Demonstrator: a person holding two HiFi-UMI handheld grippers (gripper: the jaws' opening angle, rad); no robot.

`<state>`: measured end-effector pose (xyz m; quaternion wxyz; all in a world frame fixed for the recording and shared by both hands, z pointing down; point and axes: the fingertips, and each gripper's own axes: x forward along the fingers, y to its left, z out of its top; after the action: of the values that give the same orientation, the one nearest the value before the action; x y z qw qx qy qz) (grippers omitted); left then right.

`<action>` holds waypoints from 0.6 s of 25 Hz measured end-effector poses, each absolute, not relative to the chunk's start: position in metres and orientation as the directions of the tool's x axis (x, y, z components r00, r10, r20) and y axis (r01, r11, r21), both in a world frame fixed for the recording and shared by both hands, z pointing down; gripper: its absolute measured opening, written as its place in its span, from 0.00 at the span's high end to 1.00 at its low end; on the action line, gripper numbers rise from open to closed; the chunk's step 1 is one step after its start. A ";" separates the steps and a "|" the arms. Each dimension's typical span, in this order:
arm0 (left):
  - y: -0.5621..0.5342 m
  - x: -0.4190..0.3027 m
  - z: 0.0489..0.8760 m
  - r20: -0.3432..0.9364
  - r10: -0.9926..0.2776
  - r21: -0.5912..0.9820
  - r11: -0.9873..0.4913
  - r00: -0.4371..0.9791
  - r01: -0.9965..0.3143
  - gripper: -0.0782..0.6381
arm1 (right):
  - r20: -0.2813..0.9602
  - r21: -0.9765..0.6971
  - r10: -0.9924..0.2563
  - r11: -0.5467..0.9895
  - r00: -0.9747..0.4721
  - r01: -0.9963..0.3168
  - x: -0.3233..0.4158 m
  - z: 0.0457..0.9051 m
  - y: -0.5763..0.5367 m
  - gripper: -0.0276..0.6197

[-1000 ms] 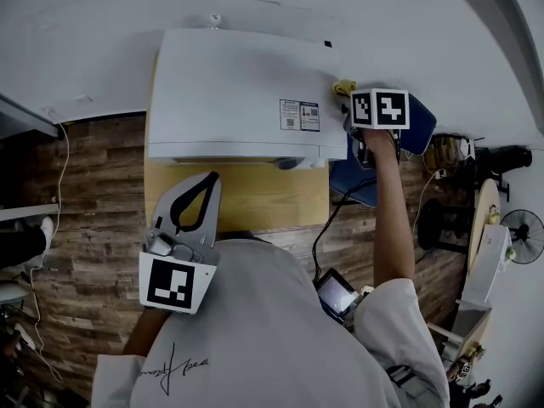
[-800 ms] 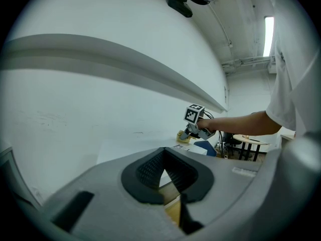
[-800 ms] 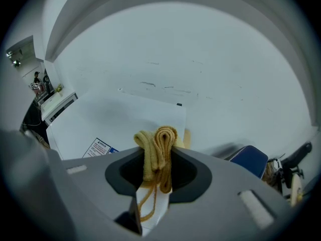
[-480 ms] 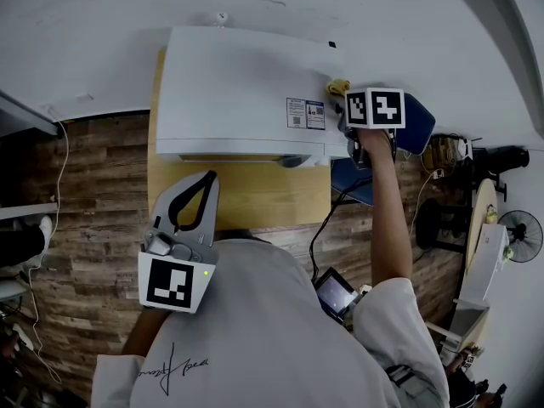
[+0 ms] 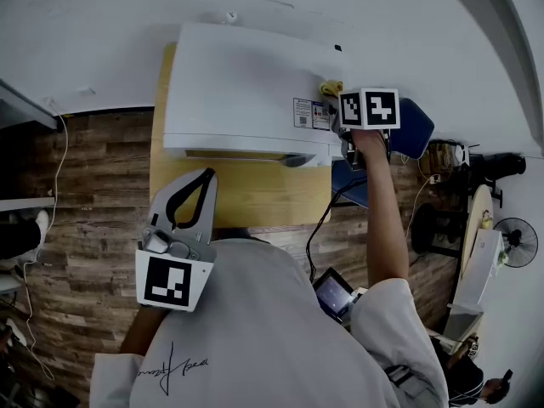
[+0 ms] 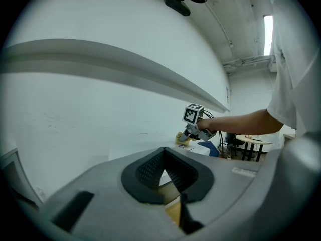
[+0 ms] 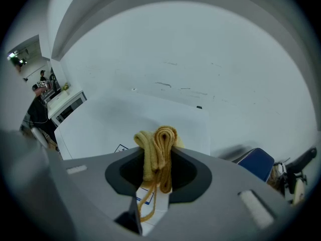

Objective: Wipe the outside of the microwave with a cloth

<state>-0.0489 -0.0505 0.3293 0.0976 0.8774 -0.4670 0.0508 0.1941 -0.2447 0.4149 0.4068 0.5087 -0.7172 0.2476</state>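
- A person seen from above, in a white T-shirt [image 5: 255,330], stands at a wooden table [image 5: 246,195] and holds 1 gripper in each hand.
- A white microwave [image 5: 246,92] sits on the table against a pale wall, with a small printed label [image 5: 310,113] near the right edge of its top.
- The right gripper [image 5: 338,100] is held out at arm's length to the microwave's right side, with its marker cube facing up.
- Its 2 jaws are clamped together on a bunched yellow cloth [image 7: 158,152]. The folds stand up above the jaw tips and a loose strand hangs below them.
- The cloth is at the right edge of the microwave's top, towards the back, just beyond the label. No view shows clearly whether it presses on the surface.
- The left gripper [image 5: 204,181] is held close to the person's chest over the front of the table, well apart from the microwave.
- Its jaw tips meet and nothing is between them.
- A blue chair [image 5: 414,128] stands just to the right of the microwave, on a wood-plank floor [image 5: 85,202].
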 end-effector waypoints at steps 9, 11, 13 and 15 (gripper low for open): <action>-0.044 -0.056 0.328 0.177 -0.811 0.116 -0.545 0.557 -0.830 0.90 | 0.832 0.038 -0.523 0.385 -0.184 -0.922 0.168 0.415 -0.241 0.78; -0.043 -0.057 0.328 0.178 -0.811 0.114 -0.545 0.557 -0.831 0.90 | 0.831 0.031 -0.521 0.395 -0.196 -0.918 0.160 0.415 -0.241 0.78; -0.041 -0.059 0.328 0.179 -0.813 0.119 -0.541 0.554 -0.832 0.90 | 0.830 0.025 -0.519 0.405 -0.207 -0.914 0.151 0.415 -0.241 0.78; -0.040 -0.059 0.328 0.180 -0.813 0.119 -0.541 0.554 -0.833 0.90 | 0.827 0.019 -0.518 0.413 -0.217 -0.911 0.142 0.415 -0.241 0.78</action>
<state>-0.0594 -0.0402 0.3283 0.0956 0.8763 -0.4695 0.0514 0.1419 -0.2412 0.4150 0.3979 0.4826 -0.7402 0.2466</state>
